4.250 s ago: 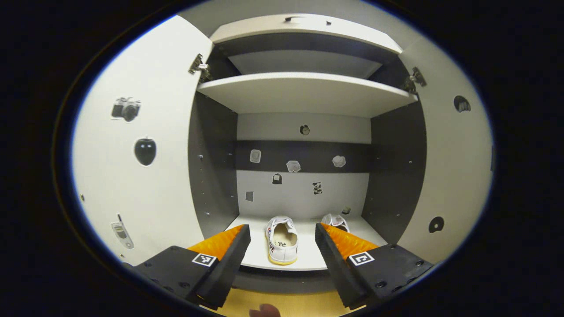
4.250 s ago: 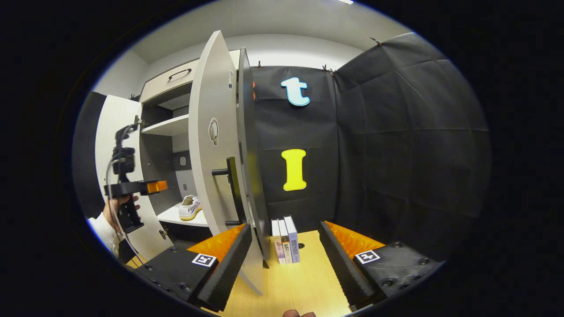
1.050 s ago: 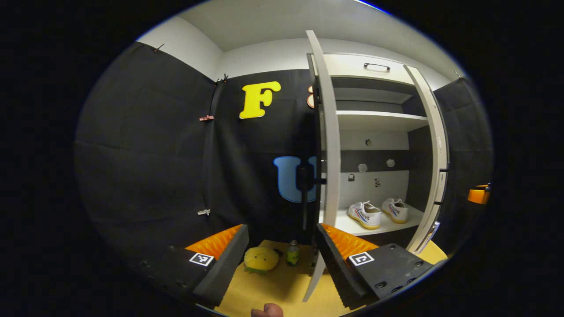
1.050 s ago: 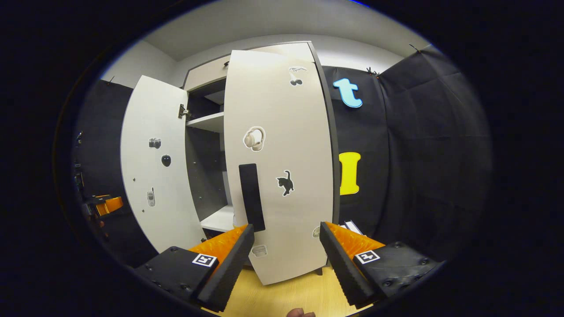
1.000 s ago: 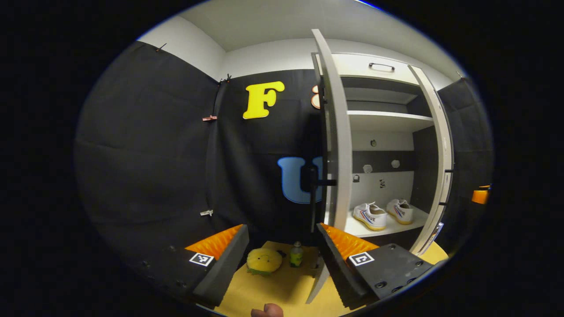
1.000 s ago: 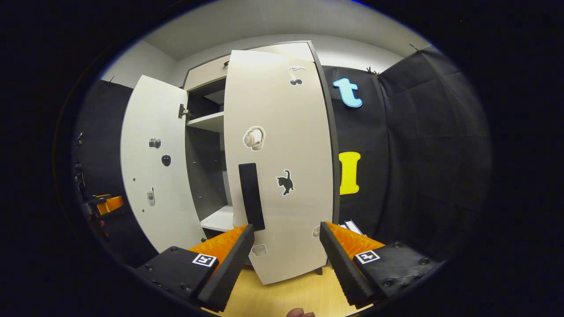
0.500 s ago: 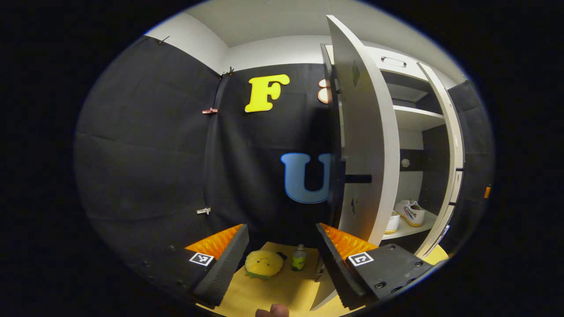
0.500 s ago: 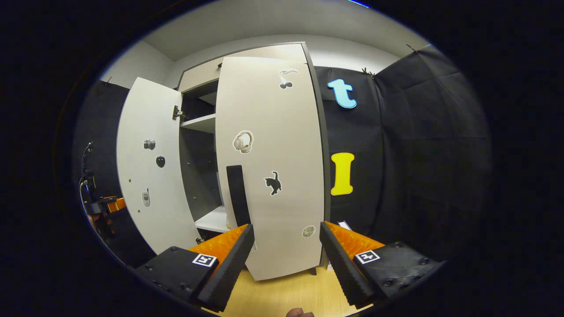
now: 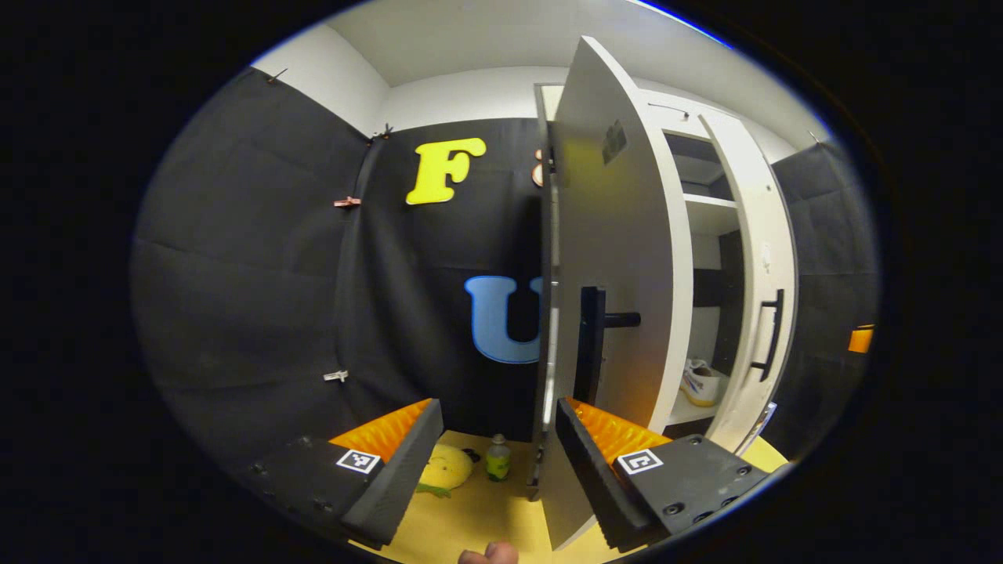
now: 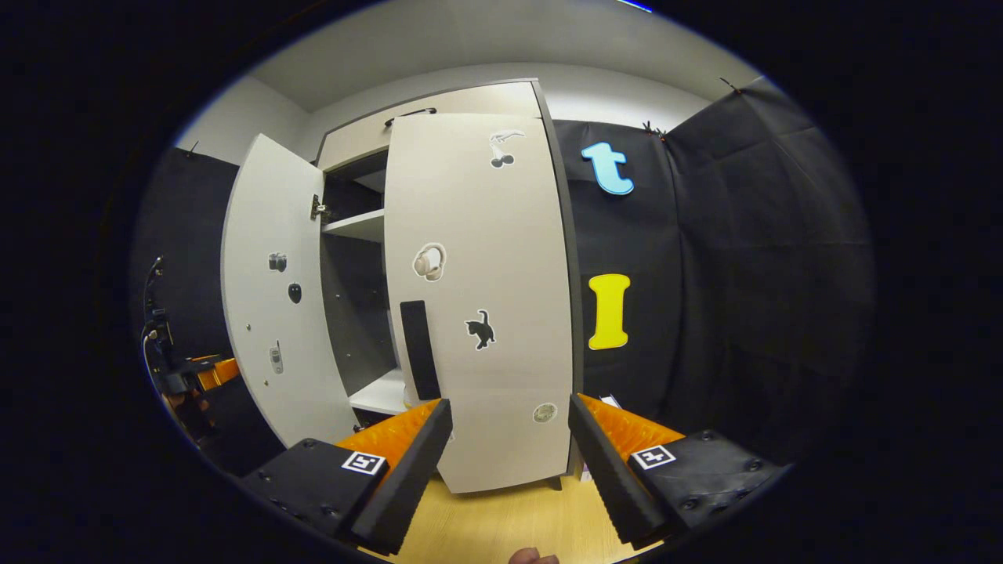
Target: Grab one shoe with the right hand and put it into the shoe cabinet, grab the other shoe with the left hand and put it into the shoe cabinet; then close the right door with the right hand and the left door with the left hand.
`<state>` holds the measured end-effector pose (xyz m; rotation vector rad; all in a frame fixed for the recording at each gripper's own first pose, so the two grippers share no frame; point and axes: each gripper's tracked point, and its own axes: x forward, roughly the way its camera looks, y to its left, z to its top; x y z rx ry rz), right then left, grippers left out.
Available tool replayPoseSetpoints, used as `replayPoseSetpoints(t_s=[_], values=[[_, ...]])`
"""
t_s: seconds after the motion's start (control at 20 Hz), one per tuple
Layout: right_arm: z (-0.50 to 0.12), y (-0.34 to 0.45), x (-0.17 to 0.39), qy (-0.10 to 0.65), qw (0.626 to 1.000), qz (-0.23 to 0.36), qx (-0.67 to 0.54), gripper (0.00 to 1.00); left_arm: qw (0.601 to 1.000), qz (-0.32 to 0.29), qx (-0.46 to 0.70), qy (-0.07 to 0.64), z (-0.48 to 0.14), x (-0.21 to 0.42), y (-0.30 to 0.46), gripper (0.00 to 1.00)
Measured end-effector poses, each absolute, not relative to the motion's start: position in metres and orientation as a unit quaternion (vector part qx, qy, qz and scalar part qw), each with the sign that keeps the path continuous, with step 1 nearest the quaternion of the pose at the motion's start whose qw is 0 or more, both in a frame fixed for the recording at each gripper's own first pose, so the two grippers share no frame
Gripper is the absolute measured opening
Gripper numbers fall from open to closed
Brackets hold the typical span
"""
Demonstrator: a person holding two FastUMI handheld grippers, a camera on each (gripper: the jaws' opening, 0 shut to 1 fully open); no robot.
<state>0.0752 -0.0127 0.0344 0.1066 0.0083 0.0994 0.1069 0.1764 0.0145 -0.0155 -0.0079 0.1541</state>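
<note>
Right gripper view: flat matte right door (image 10: 486,313), stickered.

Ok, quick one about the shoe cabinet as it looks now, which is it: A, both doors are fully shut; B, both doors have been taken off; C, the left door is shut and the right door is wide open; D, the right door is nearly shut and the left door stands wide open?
D: in the right gripper view the right door faces the camera almost closed, while the left door swings out wide, its inner side showing.
</note>
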Motion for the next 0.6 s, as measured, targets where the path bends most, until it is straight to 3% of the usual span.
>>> replayPoseSetpoints(t_s=[0.6], values=[[0.042, -0.017, 0.054, -0.002, 0.997, 0.059, 0.057, 0.98, 1.0, -0.008, -0.017, 0.002, 0.014, 0.122, 0.044, 0.95]])
